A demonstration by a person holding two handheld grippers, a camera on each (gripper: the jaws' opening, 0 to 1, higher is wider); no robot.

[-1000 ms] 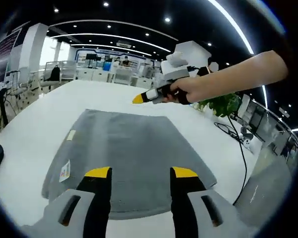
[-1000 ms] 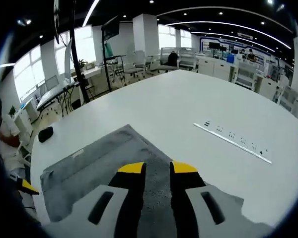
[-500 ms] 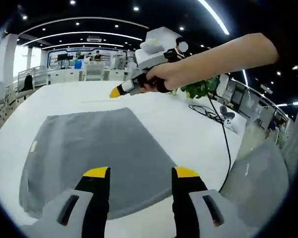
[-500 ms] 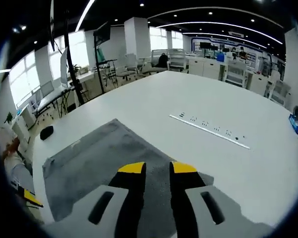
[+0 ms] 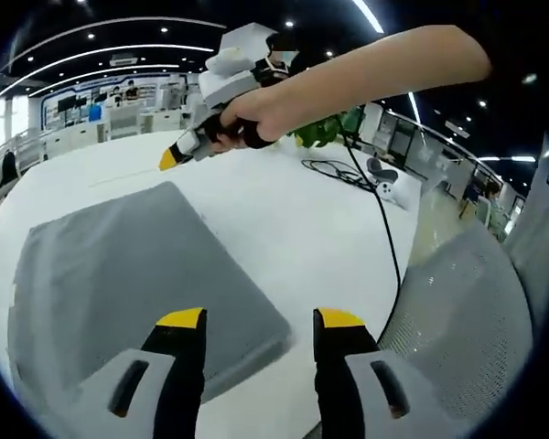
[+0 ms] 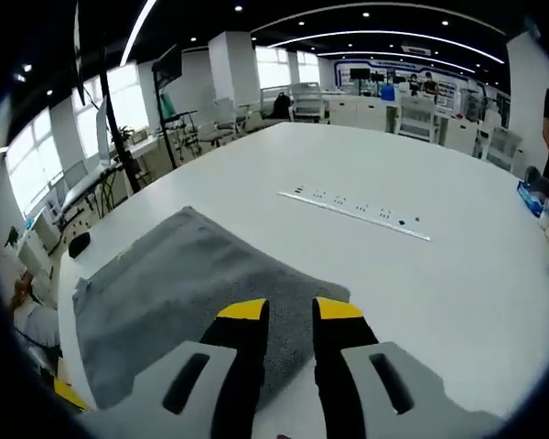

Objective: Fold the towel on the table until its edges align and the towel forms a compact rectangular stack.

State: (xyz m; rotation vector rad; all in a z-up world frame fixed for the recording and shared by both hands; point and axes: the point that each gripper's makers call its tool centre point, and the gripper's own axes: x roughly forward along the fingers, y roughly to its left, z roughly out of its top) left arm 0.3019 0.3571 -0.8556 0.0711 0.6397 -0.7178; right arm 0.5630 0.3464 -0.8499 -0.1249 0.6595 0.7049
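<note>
Left gripper view first: we see the towel [image 5: 119, 283] lying flat and grey on the white tabletop [image 5: 293, 219], off to the left of our left gripper [image 5: 261, 320], whose jaws stand apart with nothing between them. One jaw tip hangs over the towel's near corner, the other over bare tabletop. Further right, our right gripper [image 5: 178, 155] hovers above the towel's far edge, held in a hand [image 5: 247, 123]; it carries nothing, but its yellow tips look near together and we cannot tell from here how wide it stands. A cable [image 5: 375, 219] trails off the tabletop's right side, and a mesh chair back [image 5: 457, 311] sits beyond that.

Right gripper view next: the towel [image 6: 183, 283] spreads out to the left and under our right gripper [image 6: 280, 311]. Its jaws show a narrow gap with nothing in it, so they grip nothing. A socket strip [image 6: 357, 210] lies well apart from the towel, to the right.

We judge the towel already makes a tidy rectangle with a thick near edge, so some folding may be done, though we cannot count layers. Any further fold is not yet begun, since neither gripper holds cloth.
</note>
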